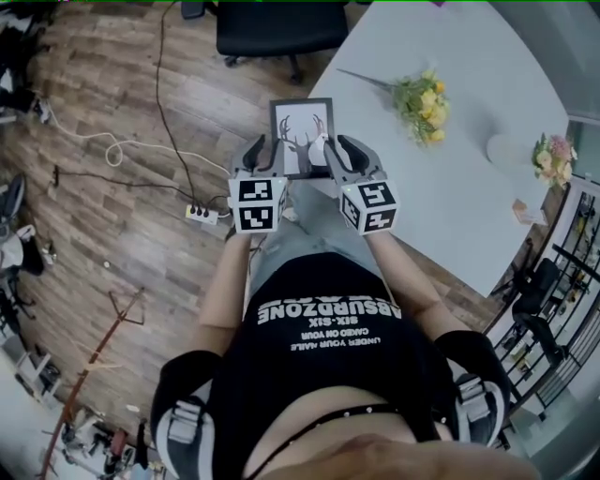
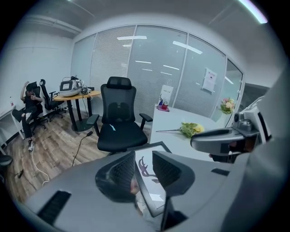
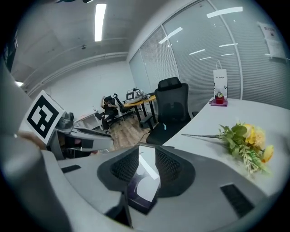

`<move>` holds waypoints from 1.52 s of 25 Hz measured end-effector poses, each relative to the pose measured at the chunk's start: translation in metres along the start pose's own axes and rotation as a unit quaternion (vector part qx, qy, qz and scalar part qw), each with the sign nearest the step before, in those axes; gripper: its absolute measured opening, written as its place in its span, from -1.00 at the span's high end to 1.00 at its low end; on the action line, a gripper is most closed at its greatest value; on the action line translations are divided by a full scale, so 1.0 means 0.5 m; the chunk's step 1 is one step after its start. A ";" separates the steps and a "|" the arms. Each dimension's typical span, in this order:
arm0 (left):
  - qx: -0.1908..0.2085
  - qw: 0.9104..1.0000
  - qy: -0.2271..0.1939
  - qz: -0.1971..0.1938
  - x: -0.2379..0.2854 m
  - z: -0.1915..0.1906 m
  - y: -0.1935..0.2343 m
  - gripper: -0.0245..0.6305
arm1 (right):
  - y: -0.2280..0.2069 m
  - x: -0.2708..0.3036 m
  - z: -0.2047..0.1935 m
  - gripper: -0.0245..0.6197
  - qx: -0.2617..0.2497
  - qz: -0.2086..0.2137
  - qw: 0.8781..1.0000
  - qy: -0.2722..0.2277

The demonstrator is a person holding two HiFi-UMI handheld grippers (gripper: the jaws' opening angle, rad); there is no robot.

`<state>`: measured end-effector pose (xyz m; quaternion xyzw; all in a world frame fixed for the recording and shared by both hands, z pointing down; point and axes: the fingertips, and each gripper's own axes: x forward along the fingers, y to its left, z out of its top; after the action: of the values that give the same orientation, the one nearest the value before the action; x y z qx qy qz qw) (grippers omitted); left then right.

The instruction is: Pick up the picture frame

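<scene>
A black picture frame [image 1: 301, 134] with a deer-antler drawing on white hangs in the air over the floor, just off the white table's edge. My left gripper [image 1: 268, 161] is shut on its left side and my right gripper [image 1: 330, 157] is shut on its right side. In the left gripper view the picture frame [image 2: 149, 174] runs edge-on between the two dark jaws of the left gripper [image 2: 144, 171]. The right gripper view shows the picture frame [image 3: 146, 174] clamped in the right gripper [image 3: 147, 166], its glass reflecting the ceiling light.
A white table [image 1: 469, 187] lies to the right with a yellow flower bunch [image 1: 417, 101], and a second bouquet [image 1: 553, 157] at its far side. A black office chair [image 1: 277, 26] stands ahead. A power strip [image 1: 201, 214] and cables lie on the wood floor.
</scene>
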<state>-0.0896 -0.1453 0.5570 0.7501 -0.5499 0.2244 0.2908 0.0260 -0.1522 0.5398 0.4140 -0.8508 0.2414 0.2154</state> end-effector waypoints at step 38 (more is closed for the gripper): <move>-0.031 0.996 0.075 0.024 0.155 -0.143 0.033 0.60 | -0.097 0.131 -0.156 0.65 -0.002 -0.088 0.993 0.083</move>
<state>-0.0837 -0.1541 0.6633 0.7085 -0.5513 0.2699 0.3482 0.0412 -0.1717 0.6499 0.4655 -0.7906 0.2532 0.3069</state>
